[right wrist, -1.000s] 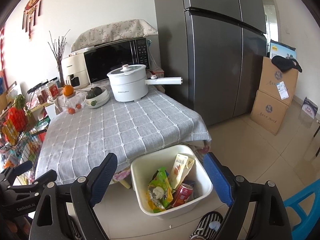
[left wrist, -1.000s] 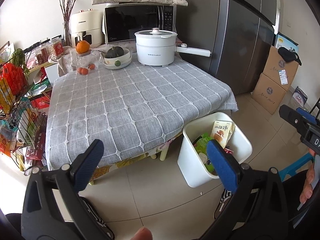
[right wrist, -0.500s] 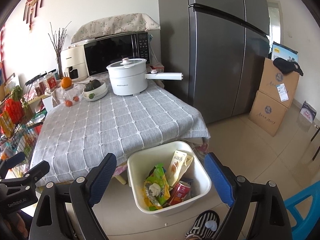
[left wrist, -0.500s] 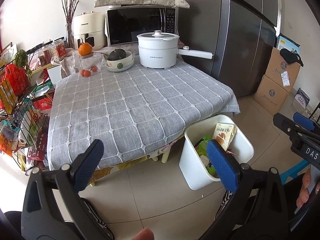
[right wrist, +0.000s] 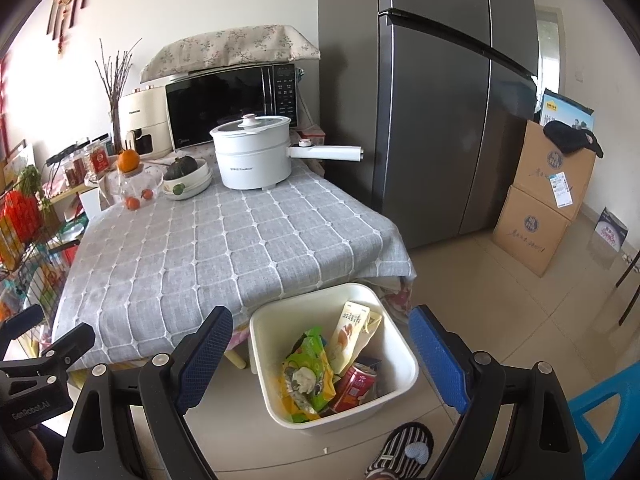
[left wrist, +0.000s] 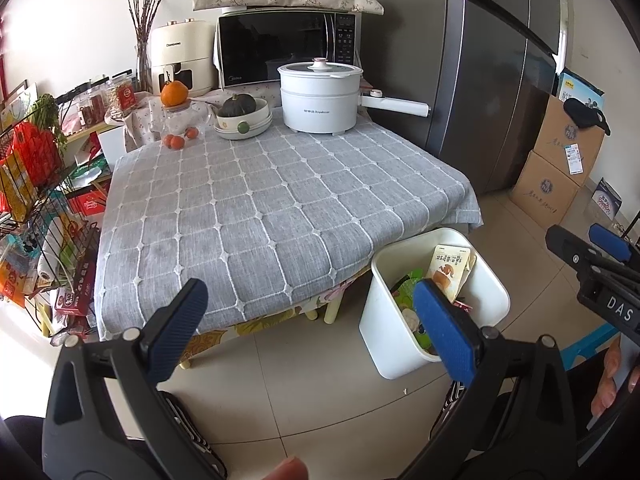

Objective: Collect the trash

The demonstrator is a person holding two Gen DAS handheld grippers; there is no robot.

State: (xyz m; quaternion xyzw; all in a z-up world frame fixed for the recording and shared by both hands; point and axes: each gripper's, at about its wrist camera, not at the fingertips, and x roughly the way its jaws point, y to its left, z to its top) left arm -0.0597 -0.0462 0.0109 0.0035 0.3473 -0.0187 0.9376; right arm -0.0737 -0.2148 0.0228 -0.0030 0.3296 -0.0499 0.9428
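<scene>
The white bin (right wrist: 334, 364) of wrappers sits just ahead of and below the empty, wide-open right gripper (right wrist: 320, 354), nearer it than the equally empty, wide-open left gripper (left wrist: 312, 322).

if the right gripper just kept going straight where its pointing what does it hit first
Most likely the white trash bin: it sits between the open fingers of the right gripper, just ahead and below. It would probably meet the snack wrappers and red can inside, though depth is hard to judge.
</scene>
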